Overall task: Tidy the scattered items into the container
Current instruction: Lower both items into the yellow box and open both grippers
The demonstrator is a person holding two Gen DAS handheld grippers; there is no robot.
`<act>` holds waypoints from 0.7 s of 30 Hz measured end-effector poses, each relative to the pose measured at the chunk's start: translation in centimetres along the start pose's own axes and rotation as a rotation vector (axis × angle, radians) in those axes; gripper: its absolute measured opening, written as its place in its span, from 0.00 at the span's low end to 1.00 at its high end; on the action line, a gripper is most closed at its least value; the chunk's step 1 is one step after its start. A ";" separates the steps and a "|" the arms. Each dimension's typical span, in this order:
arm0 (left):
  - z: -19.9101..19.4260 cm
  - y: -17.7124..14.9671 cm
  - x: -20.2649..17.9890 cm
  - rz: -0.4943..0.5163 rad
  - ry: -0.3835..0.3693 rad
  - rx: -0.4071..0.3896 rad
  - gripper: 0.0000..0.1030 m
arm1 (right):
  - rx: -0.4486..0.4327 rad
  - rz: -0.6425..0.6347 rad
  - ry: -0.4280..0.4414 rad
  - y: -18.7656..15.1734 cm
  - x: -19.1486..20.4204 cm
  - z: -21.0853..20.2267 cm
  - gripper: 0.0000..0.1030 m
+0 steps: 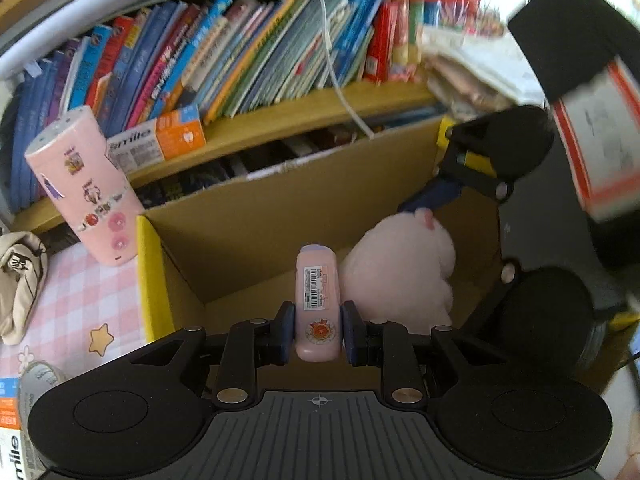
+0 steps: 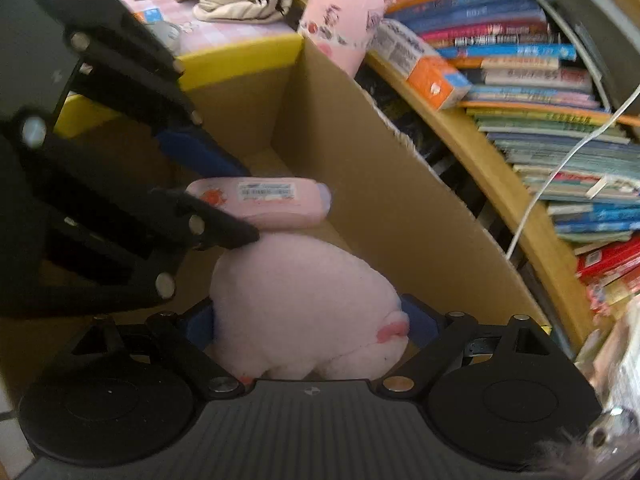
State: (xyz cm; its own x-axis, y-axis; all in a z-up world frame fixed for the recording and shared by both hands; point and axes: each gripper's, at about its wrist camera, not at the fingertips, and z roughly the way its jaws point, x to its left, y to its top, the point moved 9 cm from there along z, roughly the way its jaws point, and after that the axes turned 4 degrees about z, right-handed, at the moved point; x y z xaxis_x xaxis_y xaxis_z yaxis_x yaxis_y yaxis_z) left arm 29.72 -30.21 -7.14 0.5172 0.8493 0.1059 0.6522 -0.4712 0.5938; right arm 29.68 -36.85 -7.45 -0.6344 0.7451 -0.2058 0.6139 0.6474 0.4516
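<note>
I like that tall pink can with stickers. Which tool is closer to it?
Left. The left tool, gripping a pink tube, is on the can's side of the box; the right tool is farther across.

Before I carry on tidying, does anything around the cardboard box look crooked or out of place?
Yes, the tall pink canister with stickers leans against the shelf edge beside the cardboard box rather than standing upright. A white cable dangles across the books. Nothing looks spilled or damaged.

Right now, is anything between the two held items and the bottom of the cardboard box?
Nothing visible. The pink bottle in the left gripper and the pink plush toy in the right gripper hang inside the cardboard box, bare floor below.
</note>
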 end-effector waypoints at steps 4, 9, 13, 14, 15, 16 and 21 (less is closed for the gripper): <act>0.5 0.1 0.5 -0.010 0.012 0.018 0.23 | 0.009 0.015 0.019 0.4 -0.4 0.5 0.90; 0.8 0.1 0.5 -0.014 0.023 0.044 0.23 | 0.017 0.017 0.031 0.5 -0.1 0.9 0.91; 0.9 0.1 0.5 -0.017 0.032 0.051 0.25 | 0.012 0.023 0.039 0.7 -0.3 1.2 0.94; 0.8 0.1 0.6 -0.022 0.033 0.050 0.28 | 0.005 0.029 0.034 0.8 -0.4 1.2 0.94; 0.7 0.0 0.6 -0.023 0.034 0.049 0.28 | 0.002 0.034 0.037 0.8 -0.4 1.2 0.94; 0.6 0.0 0.5 -0.020 0.033 0.049 0.30 | -0.001 0.037 0.037 0.8 -0.5 1.1 0.95; -0.7 0.2 0.5 -0.004 0.060 0.023 0.49 | -0.032 0.027 0.020 0.4 -0.1 0.3 0.95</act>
State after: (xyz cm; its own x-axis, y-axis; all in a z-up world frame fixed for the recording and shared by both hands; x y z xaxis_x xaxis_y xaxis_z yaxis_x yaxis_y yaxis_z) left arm 29.69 -29.74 -6.44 0.4805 0.8638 0.1515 0.6675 -0.4723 0.5757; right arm 30.19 -36.62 -7.51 -0.6274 0.7586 -0.1757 0.6159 0.6215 0.4841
